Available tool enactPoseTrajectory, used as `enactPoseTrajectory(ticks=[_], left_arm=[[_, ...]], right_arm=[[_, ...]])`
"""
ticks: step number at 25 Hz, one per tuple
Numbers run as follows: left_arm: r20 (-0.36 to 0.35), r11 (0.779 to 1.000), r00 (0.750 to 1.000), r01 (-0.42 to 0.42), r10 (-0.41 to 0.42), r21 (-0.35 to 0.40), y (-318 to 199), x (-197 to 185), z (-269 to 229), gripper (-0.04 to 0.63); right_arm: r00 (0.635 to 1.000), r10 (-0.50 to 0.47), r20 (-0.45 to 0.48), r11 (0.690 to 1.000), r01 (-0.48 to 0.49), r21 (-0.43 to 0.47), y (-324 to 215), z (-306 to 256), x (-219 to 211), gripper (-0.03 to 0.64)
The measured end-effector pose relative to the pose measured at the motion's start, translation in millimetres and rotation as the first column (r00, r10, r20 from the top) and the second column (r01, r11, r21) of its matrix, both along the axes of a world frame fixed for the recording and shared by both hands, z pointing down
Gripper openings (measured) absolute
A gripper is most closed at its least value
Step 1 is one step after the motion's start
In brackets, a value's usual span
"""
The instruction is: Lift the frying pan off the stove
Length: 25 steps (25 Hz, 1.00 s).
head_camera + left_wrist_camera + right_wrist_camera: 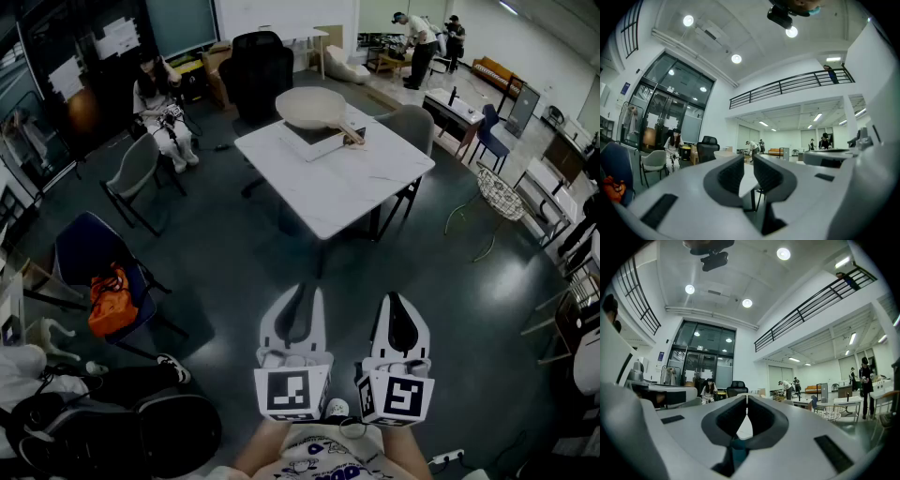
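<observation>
- Frying pan (pixel 312 107) is seen on the stove (pixel 302 142), a flat pale slab at the far part of the white bench (pixel 356 192). Pan not yet lifted.
- Both grippers are held low and close to the body, pointing level, well apart from the bench. A stretch of dark floor (pixel 244 253) lies between.
- Left gripper (pixel 302 292): jaws are drawn together, with only a thin slit left. Nothing is held.
- Right gripper (pixel 397 298): jaws are closed tip to tip, and it is empty.
- The pan lies straight ahead of the grippers and far off, roughly on the left gripper's line.
- The pan's long axis runs diagonally, with the bowl at the far left and the wooden handle (pixel 351 137) pointing near-right, toward the bench's right side. The handle end is seen over the stove's near-right corner.
- Judged: the handle points toward the right gripper's side, so that hand is the better placed for it. An approach to the bench and an opening of the jaws would be needed before any grasp across the handle.
</observation>
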<state>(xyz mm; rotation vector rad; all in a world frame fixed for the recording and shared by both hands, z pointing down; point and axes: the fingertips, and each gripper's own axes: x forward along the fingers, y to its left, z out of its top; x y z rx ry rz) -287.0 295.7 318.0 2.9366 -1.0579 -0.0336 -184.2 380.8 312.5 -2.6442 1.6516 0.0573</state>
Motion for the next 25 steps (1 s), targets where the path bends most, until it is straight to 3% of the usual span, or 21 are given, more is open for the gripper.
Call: enactPoseTrajectory(ticks=[25], left_arm=[[-0.01,0.999,0.999,-0.036,0.036,-0.02,-31,14,-1,0.069]], right_arm=[[0.995,0.039,0.092,0.999,-0.038,-0.014,-29,18,14,0.023]])
